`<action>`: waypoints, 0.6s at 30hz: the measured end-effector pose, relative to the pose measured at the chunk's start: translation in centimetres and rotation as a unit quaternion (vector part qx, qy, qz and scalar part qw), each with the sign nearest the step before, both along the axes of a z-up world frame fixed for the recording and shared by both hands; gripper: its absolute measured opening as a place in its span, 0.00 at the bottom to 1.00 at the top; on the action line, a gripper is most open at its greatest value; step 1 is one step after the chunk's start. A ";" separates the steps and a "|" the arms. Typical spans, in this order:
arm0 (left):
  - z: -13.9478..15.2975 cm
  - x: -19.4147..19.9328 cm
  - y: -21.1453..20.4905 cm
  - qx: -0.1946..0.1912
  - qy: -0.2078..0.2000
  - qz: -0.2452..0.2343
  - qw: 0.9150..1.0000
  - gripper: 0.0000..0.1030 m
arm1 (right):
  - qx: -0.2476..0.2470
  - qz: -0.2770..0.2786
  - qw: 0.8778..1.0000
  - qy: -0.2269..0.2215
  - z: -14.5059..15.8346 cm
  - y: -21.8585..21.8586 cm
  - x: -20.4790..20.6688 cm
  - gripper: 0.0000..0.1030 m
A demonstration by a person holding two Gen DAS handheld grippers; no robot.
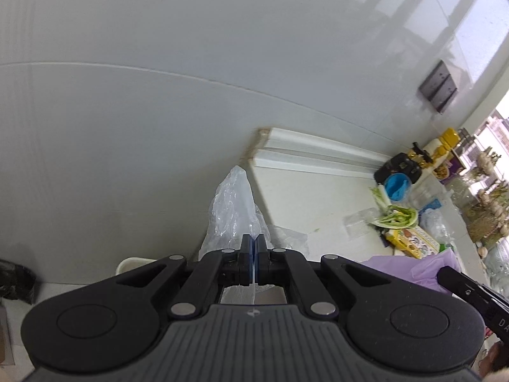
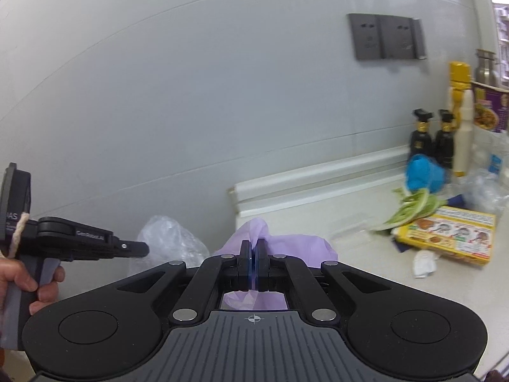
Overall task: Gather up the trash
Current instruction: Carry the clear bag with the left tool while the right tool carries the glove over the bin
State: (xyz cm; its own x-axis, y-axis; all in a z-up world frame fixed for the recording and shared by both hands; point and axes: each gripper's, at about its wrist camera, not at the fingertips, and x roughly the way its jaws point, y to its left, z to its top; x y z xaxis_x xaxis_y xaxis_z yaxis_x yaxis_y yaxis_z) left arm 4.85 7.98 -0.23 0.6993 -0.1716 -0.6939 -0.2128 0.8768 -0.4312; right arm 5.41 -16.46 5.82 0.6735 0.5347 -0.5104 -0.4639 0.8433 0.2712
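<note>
White counter (image 2: 318, 222) behind, left gripper (image 1: 253, 254) pinches clear bag (image 1: 233, 210), right gripper (image 2: 253, 254) pinches half-hidden purple bag (image 2: 286, 245).

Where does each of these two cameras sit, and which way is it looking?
Left wrist: on the left hand-held gripper, facing wall and counter corner; its fingers pinch a clear plastic bag.
Right wrist: on the right hand-held gripper, pinching a purple bag; a hand shows.
Shared: both bags, yellow box, blue cup.

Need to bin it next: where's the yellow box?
Right wrist view, far right on the counter: the yellow box lies beside the greens.
</note>
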 end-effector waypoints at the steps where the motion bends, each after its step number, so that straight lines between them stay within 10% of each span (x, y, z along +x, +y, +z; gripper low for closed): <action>1: -0.2 -0.4 0.3 0.001 0.002 0.006 1.000 0.01 | -0.001 0.010 1.000 0.002 -0.2 0.7 -0.1 0.00; 18: -8.1 -3.1 4.8 -0.044 0.108 0.082 0.990 0.01 | -0.028 0.119 0.987 0.102 -5.9 10.4 2.2 0.00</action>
